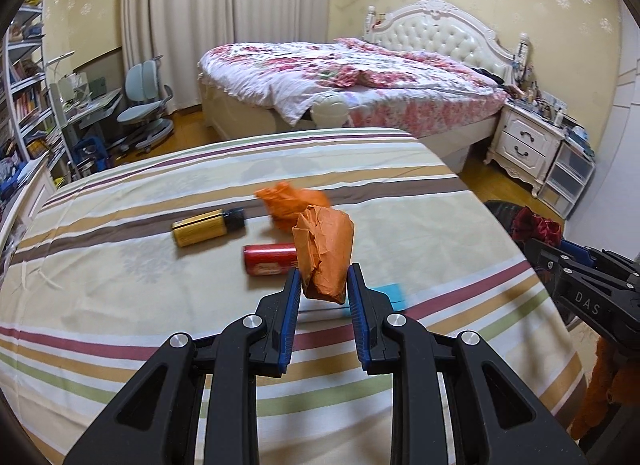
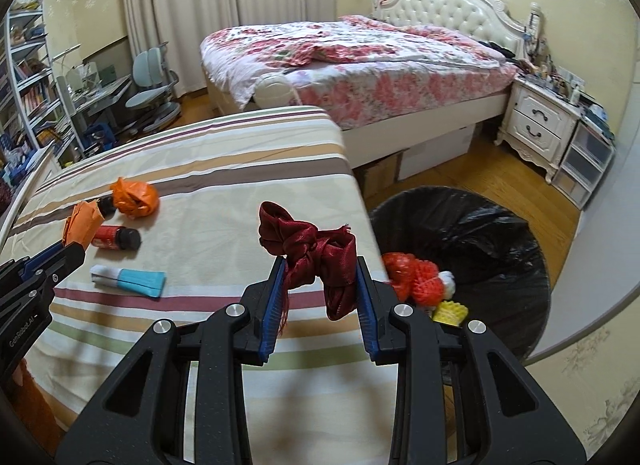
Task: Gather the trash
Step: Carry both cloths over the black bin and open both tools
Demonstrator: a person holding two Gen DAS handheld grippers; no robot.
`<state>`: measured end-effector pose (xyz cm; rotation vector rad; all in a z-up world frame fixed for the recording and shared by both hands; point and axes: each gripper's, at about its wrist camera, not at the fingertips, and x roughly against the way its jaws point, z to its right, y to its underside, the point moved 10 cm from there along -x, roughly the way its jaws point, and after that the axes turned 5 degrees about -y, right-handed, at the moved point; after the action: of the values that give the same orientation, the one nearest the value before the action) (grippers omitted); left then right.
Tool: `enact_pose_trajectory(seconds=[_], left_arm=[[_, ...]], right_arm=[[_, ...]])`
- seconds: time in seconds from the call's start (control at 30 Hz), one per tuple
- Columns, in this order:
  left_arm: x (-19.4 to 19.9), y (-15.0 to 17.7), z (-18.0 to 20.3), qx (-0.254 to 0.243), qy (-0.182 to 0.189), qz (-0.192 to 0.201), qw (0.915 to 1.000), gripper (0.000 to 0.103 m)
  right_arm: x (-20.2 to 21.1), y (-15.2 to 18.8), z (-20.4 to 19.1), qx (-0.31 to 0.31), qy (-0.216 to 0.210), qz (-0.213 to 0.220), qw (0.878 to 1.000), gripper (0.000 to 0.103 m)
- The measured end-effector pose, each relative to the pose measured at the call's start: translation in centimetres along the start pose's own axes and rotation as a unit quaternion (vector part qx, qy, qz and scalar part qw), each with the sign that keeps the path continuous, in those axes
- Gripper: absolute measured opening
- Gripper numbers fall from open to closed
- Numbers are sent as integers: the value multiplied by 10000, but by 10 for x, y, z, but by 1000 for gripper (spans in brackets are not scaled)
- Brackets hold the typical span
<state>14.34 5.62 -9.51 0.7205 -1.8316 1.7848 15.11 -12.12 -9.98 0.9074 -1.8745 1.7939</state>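
My left gripper is shut on a crumpled orange paper wad and holds it above the striped table. My right gripper is shut on a dark red cloth scrap near the table's right edge. On the table lie an orange plastic wad, a yellow bottle, a red bottle and a blue-and-white tube. A black-lined trash bin stands on the floor right of the table, with red netting and a yellow item inside.
A bed with a floral cover stands beyond the table. A white nightstand and plastic drawers are at the right. A desk, chair and bookshelf are at the left.
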Motion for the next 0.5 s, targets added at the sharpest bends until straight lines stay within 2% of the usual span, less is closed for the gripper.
enact_pose_trajectory(seconds=[0.5], left_arm=[[-7,-24,122,-746,722,293,9942,25]], right_arm=[[14,1,99,-616,691,138,9956,32]])
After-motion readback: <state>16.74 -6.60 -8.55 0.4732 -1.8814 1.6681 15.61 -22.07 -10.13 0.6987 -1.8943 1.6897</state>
